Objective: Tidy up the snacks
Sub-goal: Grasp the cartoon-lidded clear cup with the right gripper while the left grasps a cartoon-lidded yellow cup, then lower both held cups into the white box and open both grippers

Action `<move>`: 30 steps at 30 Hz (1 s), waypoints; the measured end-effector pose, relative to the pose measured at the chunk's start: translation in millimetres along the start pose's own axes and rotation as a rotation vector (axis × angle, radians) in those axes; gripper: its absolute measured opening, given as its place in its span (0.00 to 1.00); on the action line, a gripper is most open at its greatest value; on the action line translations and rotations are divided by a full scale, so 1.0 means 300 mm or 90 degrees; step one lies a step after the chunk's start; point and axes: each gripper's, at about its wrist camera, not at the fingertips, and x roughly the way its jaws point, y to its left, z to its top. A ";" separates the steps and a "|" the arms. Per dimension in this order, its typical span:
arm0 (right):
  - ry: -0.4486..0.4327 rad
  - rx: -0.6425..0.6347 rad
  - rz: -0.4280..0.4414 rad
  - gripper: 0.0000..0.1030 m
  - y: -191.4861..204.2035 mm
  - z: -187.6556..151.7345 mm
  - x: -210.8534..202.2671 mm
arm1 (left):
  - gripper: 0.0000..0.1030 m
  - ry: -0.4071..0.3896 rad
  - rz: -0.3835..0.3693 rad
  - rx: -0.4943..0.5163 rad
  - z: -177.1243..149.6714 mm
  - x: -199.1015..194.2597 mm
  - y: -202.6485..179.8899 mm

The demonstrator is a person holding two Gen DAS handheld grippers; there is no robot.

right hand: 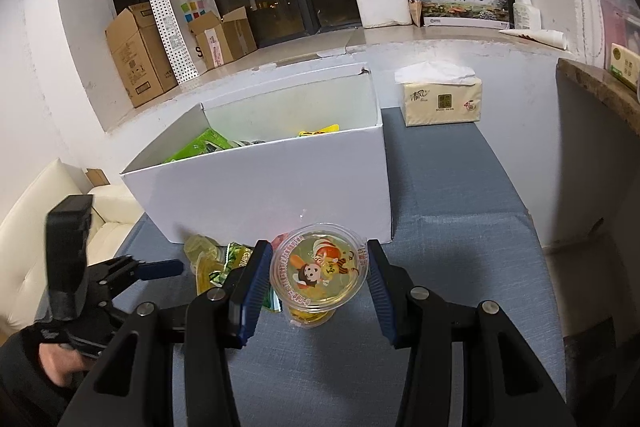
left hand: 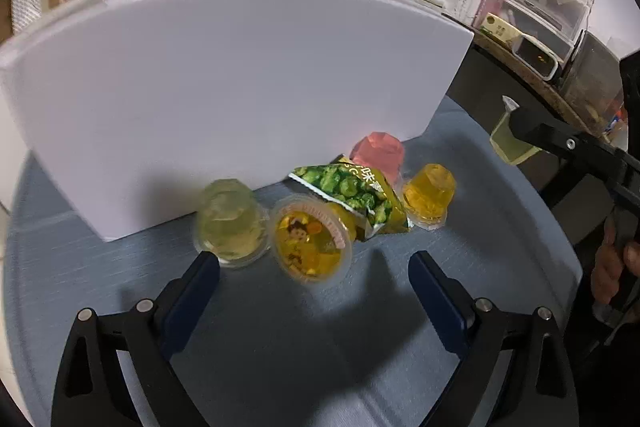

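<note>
white open box [right hand: 280,183] stands on the blue-grey tablecloth [right hand: 452,195], green and yellow packets showing inside it. right gripper [right hand: 319,275] carries a jelly cup [right hand: 319,273] with a cartoon lid, blue pads pressed on both sides of its rim, raised in front of the box's near wall. left gripper [left hand: 314,263] hovers before that same wall, fingers spread wide with nothing clamped between them. at the foot of the box wall lies a cluster: a pale green jelly cup [left hand: 231,221] nearest the wall, a yellow jelly cup tipped on its side [left hand: 310,239] just beside it with lid facing out, a green pea snack packet [left hand: 352,195] leaning over that, a pink jelly cup [left hand: 378,155] touching the wall behind the packet, an orange-yellow jelly cup [left hand: 428,195] upside down beyond. a tissue pack [right hand: 440,99] sits past the box's far corner.
</note>
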 end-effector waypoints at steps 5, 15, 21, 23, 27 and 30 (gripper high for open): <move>0.002 0.002 0.000 0.50 -0.001 0.000 0.003 | 0.96 -0.005 0.020 0.010 0.017 0.014 0.025; 0.011 0.001 0.003 0.50 0.004 -0.017 0.006 | 0.48 -0.027 -0.017 0.001 0.031 -0.008 0.055; 0.005 0.005 0.000 0.50 -0.002 -0.017 -0.005 | 0.47 -0.030 -0.014 0.024 -0.014 -0.026 -0.011; 0.007 0.006 0.001 0.50 -0.003 -0.019 -0.006 | 0.47 -0.033 -0.014 0.021 -0.030 -0.042 -0.018; 0.007 0.005 0.001 0.50 0.001 -0.018 -0.010 | 0.47 -0.052 -0.008 0.013 -0.053 -0.109 -0.022; 0.001 0.000 0.004 0.50 0.008 -0.013 -0.018 | 0.47 -0.082 -0.001 0.016 -0.038 -0.185 -0.032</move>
